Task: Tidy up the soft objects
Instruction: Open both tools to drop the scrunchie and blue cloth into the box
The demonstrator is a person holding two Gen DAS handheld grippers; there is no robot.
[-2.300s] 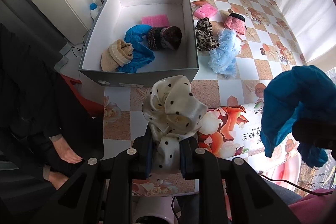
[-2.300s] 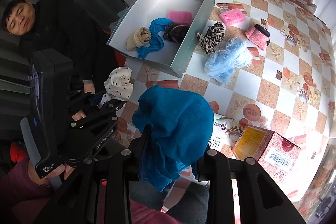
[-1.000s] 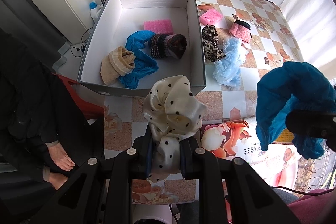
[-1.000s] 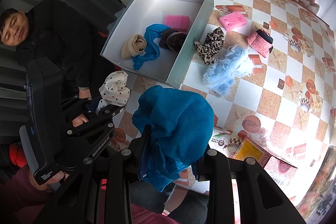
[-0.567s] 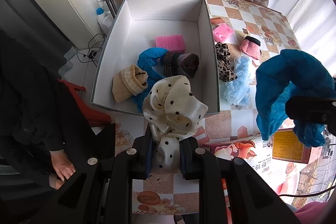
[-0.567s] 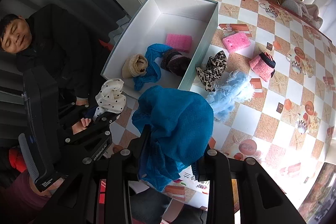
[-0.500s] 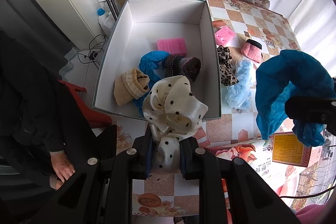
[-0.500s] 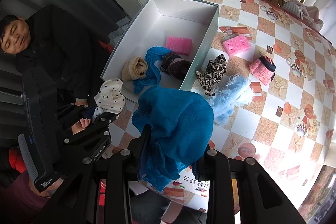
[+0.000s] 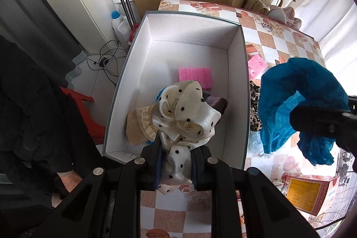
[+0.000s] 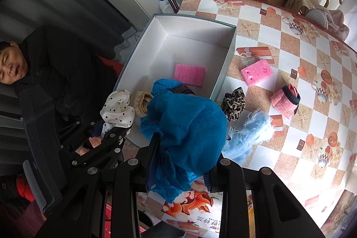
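Left gripper (image 9: 176, 162): jaws clamped on white satin polka-dot scarf (image 9: 187, 117); scarf hangs above near end of open white cardboard box (image 9: 236, 73).
Right gripper (image 10: 180, 162): jaws clamped on teal knit cloth (image 10: 189, 126); cloth hangs over box's near right corner.
Box at table's left edge. Inside: pink foam block (image 10: 189, 75) mid-floor, beige knit hat (image 9: 138, 126) near left wall.
On checkered table (image 10: 290, 55), right of box: second pink foam block (image 10: 256, 71), leopard-print cloth (image 10: 234, 104), light blue fluffy piece (image 10: 252, 133), pink knit hat (image 10: 285, 100).
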